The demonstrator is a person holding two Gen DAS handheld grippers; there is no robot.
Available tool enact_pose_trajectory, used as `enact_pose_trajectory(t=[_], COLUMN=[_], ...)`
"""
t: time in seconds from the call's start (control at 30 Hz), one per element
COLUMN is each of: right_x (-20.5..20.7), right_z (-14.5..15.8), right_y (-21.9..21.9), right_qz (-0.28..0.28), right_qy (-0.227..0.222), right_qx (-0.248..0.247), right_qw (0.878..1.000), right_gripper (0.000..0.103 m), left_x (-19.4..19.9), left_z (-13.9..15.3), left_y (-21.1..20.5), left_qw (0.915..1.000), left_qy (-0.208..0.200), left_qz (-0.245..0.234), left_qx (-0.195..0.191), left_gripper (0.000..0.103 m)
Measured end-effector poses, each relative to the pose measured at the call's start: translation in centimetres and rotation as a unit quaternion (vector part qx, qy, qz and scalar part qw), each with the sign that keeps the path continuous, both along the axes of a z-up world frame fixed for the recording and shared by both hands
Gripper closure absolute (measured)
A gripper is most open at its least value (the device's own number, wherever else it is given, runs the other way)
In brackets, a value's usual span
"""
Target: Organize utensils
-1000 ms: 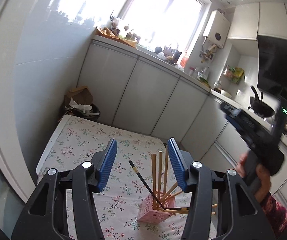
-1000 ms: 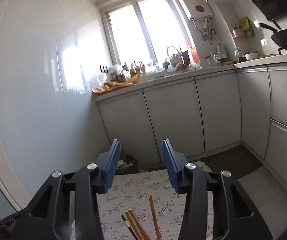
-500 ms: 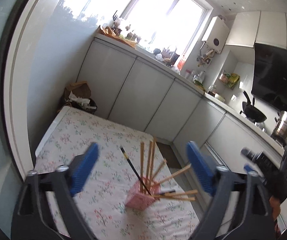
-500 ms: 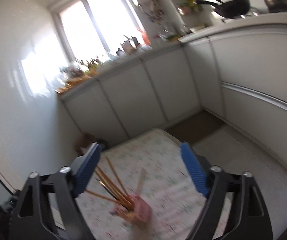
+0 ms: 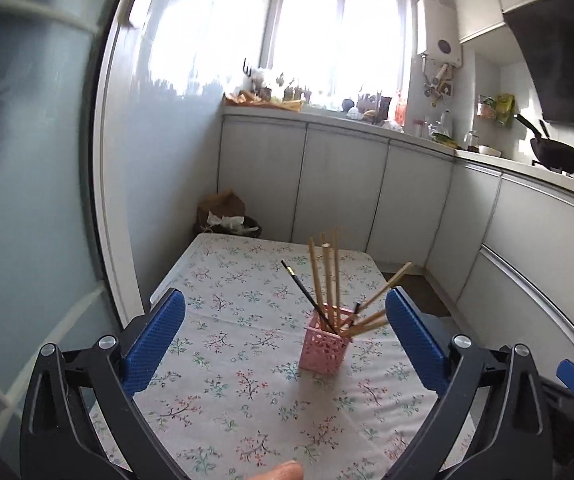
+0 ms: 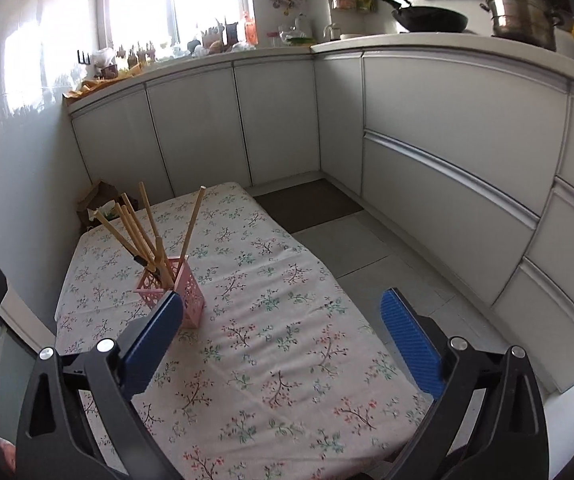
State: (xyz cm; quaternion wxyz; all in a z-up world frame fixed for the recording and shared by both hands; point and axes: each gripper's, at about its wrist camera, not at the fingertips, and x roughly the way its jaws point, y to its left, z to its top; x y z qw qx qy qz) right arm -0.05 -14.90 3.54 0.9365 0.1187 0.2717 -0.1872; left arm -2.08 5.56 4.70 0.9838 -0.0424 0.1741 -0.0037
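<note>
My left gripper (image 5: 285,322) has just spread its jaws wide, nothing between the pads; the pink holder (image 5: 324,338) of chopsticks (image 5: 329,276) stands on the bench (image 5: 227,392) beyond them, towards the right jaw. My right gripper (image 6: 281,322), jaws just opened too, holds nothing; its left jaw overlaps the holder's base.

Place: home kitchen.
Cabinets: a pale L-shaped run of cabinets (image 6: 447,128) stood under a white countertop (image 6: 407,40).
Cookware: a black wok (image 6: 431,20) and a steel steamer pot (image 6: 523,12).
Window: its sill (image 5: 327,106) was crowded with jars.
Surface: floral tablecloth (image 6: 271,320).
</note>
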Motion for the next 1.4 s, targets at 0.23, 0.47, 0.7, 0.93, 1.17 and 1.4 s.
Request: enact_pose_trajectory(t=[0.23,0.47,0.7,0.93,1.17,1.4], right_x=[-3.9,-6.5,-8.2,-8.1,-8.0,-7.7], right_z=[0.9,1.7,2.5,2.6,2.9,2.8], right_y=[-0.3,-1.8,-2.6,-2.8,-2.2,-2.3], right_qz=[-0.011,-0.042,-0.059,-0.081,-0.073,-0.069], right_qy=[0.001,-0.011,-0.028,-0.018,-0.018,-0.011], right_qx=[0.007,0.012,0.021,0.026,0.017,0.02], right_qw=[1.0,0.999,0.998,0.996,0.997,0.997], right_gripper=[0.006,0.006,0.006,0.006,0.007,0.006], left_x=[-2.3,-3.9,-3.8,-4.0,-3.9,-3.8], left_z=[1.2,1.3,1.1,1.1,0.9,0.8], left_y=[-2.1,-2.2,-2.2,-2.3,-2.3,-2.5], left_qw=[0.9983,0.9989,0.9983,0.998,0.9973,0.9964], left_qy=[0.028,0.016,0.036,0.046,0.062,0.071], left_qz=[-0.042,-0.033,-0.03,-0.025,-0.023,-0.027], left_qx=[0.029,0.028,0.035,0.035,0.033,0.039], left_gripper=[0.007,0.007,0.007,0.007,0.007,0.007])
